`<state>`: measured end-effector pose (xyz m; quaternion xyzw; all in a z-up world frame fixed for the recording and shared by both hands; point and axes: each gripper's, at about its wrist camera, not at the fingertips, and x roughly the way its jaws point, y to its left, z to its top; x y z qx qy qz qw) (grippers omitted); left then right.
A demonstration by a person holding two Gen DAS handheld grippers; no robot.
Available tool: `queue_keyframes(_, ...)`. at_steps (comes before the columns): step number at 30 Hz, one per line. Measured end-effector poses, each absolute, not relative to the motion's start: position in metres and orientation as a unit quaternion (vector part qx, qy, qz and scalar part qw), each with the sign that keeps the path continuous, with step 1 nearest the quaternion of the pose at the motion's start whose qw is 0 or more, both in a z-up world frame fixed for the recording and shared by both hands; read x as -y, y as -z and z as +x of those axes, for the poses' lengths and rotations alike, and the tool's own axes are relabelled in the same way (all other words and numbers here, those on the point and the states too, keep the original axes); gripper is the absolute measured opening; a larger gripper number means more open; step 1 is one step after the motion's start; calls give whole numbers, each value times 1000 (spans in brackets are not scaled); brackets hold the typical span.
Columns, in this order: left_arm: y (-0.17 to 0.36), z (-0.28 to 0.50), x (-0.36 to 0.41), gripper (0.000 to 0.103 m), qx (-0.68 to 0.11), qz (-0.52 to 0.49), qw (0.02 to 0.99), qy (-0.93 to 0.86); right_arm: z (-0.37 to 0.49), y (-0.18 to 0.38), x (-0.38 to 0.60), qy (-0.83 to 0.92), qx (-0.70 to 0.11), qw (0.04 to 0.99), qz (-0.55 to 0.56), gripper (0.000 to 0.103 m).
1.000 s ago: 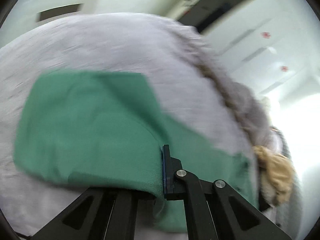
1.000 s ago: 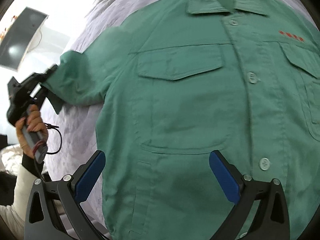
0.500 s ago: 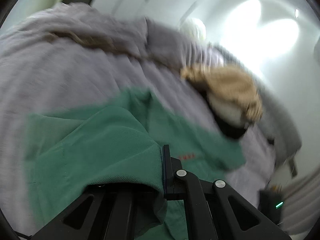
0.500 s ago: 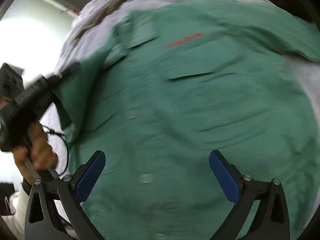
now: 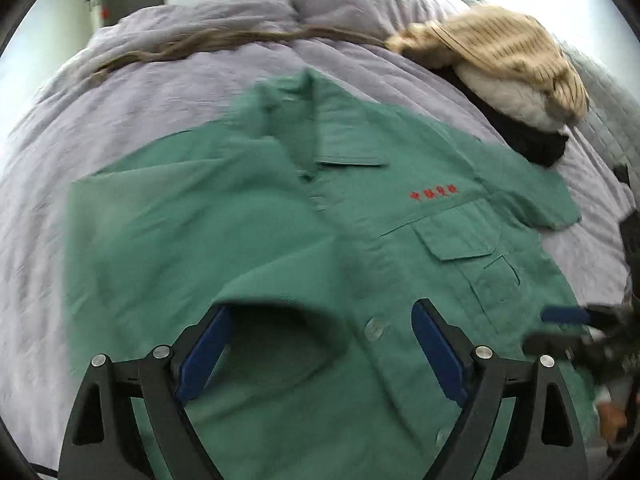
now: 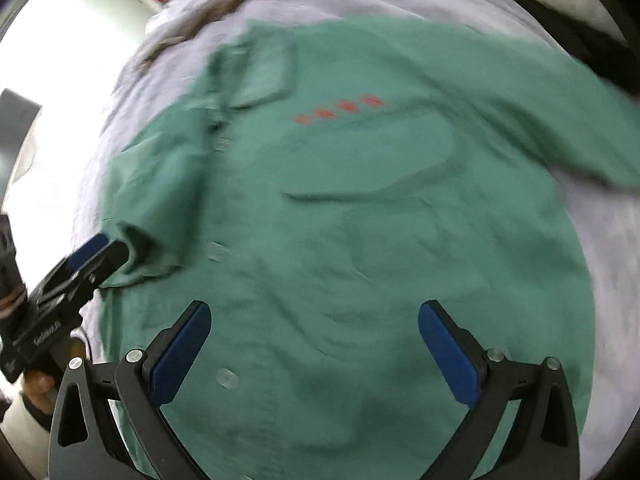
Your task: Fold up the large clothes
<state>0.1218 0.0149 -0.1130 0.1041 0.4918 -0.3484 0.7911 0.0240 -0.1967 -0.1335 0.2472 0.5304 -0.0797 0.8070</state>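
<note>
Green shirt [image 5: 360, 240] spread face up, buttoned, on lilac quilt [image 5: 140, 120]. Nearest: left gripper [image 5: 320, 340] jaws apart, cuff of one sleeve [image 5: 272, 320] lying loose between them across the chest. Right gripper [image 6: 314, 340] likewise wide, empty, above lower front. Farther off: other sleeve [image 6: 560, 128] unfolded; body folds not begun.

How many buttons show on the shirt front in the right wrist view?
3, in a line down the green shirt: top button, middle button, and lowest button, nearest the right gripper. Blur or folds may hide others.
</note>
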Motion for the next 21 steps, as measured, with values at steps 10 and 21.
queue_keyframes(10, 140, 161, -161, 91, -545, 28, 833, 90, 139, 108, 68, -22, -506, 856, 105, 102)
queue_keyframes(21, 166, 159, -180, 91, -551, -2, 829, 89, 212, 174, 16, 3, -566, 824, 33, 5)
